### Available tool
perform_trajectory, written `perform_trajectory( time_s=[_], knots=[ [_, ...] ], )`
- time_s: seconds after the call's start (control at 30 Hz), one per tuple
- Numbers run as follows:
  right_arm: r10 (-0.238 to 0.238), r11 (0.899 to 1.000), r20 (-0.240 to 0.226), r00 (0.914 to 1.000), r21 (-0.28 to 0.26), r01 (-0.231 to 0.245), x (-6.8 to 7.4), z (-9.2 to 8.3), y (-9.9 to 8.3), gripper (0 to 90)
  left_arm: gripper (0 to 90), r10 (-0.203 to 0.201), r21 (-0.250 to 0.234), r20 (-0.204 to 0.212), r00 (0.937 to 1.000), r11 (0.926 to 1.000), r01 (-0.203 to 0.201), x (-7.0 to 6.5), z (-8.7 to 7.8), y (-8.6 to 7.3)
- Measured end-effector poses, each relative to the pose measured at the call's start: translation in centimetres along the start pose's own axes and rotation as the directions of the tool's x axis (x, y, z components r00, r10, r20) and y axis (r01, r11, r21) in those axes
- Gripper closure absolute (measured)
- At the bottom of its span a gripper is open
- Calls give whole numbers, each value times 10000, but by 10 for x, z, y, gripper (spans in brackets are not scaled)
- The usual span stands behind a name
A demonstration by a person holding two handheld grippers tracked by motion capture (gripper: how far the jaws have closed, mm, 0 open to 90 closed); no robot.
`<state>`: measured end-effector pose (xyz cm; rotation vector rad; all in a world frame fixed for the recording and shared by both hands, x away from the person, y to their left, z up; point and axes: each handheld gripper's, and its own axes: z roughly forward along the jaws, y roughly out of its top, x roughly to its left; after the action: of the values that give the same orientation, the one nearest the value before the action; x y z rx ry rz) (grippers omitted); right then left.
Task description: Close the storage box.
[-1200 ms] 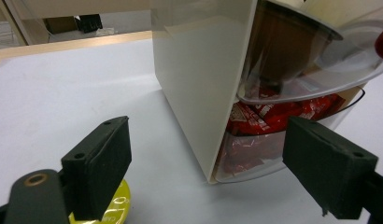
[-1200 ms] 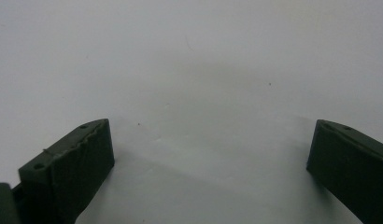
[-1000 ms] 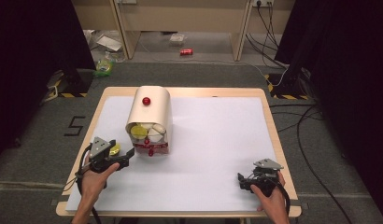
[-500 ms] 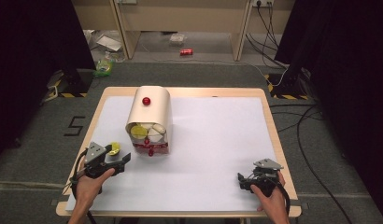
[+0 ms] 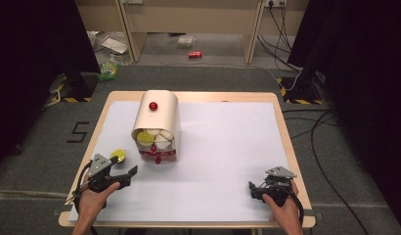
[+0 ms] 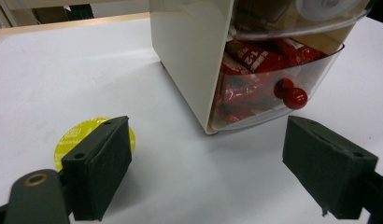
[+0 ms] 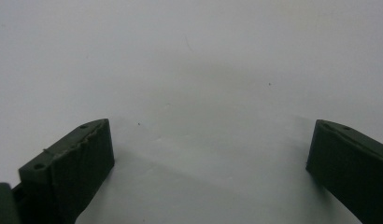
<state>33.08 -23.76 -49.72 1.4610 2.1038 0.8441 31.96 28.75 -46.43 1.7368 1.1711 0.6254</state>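
- White paper covers the table point(image 5: 228, 147), with lots of open room in the middle.
- Cream dispenser box point(image 5: 157, 122) stands up tall, its drawer knob point(image 6: 288, 93) facing the person.
- Left gripper point(image 5: 118, 177) is wide open and holds nothing, close to the box.
- Right gripper point(image 5: 259, 188) is wide open too, holds nothing, far off.
- Yellow disc point(image 6: 75, 140) lies flat just behind the left jaw.

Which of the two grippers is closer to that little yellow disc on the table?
The left gripper. The yellow disc lies just beyond it, beside one jaw in its own view. The right gripper sits far across the table, near the opposite front corner.
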Motion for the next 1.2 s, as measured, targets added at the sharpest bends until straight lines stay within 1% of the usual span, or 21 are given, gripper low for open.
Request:
perform_trajectory(
  time_s=[0.2, 0.4, 0.5, 0.77, 0.9, 1.0, 1.2],
  knots=[
    [-2, 10000, 5, 10000, -14, 2, 0, 0, 0, 11, 151, -76, 17, 4, 10000, 10000, 76, 2, -6, -6],
    [-9, 10000, 5, 10000, -10, 9, 0, 0, 0, 10, 151, -45, 3, 21, 10000, 10000, 45, 1, -11, -10],
    [-21, 10000, 4, 10000, -17, 21, 0, 0, 0, 11, 151, -125, -1, 188, 9997, 9999, 125, 0, -12, -11],
    [5, 10000, 5, 10000, -7, -5, 0, 0, 0, 11, 151, -1, 133, 310, 9995, 9999, -3, -6, -13, -17],
    [-4, 10000, 8, 10000, -13, 4, 0, 0, 0, 11, 151, 129, 364, 441, 9989, 9992, -145, -9, -13, -21],
    [-5, 10000, 6, 10000, -9, 5, 0, 0, 0, 11, 151, 164, 452, 503, 9986, 9988, -187, -11, -13, -25],
    [0, 10000, 5, 10000, -6, 0, 0, 0, 0, 11, 151, 273, 584, 507, 9983, 9978, -302, -14, -12, -31]
  ],
)
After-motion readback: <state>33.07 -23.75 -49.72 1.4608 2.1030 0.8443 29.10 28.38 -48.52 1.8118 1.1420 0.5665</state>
